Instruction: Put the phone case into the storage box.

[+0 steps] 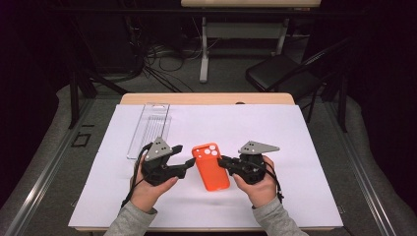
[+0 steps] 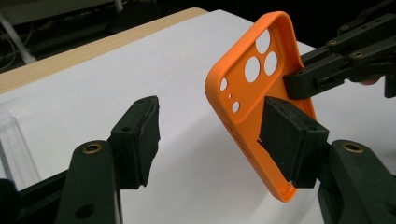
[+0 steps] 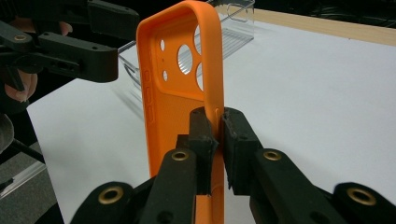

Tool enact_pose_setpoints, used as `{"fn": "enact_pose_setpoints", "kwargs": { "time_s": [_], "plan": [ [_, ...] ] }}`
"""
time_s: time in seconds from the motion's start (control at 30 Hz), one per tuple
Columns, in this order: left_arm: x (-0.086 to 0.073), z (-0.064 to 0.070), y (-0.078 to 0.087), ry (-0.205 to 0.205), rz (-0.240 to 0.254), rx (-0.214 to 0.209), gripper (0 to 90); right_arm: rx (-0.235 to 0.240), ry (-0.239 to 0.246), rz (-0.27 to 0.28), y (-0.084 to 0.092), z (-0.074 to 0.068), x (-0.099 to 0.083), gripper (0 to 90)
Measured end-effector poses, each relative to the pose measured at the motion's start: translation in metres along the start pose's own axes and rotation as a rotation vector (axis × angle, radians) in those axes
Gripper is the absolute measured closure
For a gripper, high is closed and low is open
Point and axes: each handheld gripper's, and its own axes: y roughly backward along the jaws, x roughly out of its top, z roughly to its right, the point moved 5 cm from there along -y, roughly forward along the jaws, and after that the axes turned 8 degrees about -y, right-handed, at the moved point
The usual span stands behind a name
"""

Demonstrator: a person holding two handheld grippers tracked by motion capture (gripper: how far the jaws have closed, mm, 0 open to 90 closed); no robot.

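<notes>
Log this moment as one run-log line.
right gripper: shut on case edge, held off paper | left gripper: open, one pad beside case | clear box: far left on paper

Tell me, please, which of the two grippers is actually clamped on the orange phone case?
The right gripper: its jaws pinch the side wall of the orange phone case. The left gripper stands open, one pad beside the case, the other well apart.
</notes>
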Motion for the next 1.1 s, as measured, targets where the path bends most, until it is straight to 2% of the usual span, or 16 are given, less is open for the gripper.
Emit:
{"fn": "enact_pose_setpoints", "kwargs": {
  "time_s": [0.27, 0.67, 0.8, 1.1],
  "plan": [
    [0.0, 0.002, -0.001, -0.017, -0.005, 0.017, 43.3, -0.014, 0.014, -0.016, -0.003, -0.006, -0.003, 82.6],
    [-0.003, 0.003, -0.003, -0.069, -0.039, 0.057, 52.8, -0.01, 0.033, -0.026, -0.008, -0.012, -0.007, 82.6],
    [-0.004, 0.003, -0.004, -0.088, -0.052, 0.069, 54.5, -0.008, 0.033, -0.027, -0.009, -0.012, -0.007, 82.6],
    [-0.004, 0.004, -0.005, -0.101, -0.044, 0.068, 54.7, -0.006, 0.036, -0.035, -0.009, -0.014, -0.008, 82.6]
  ]
}}
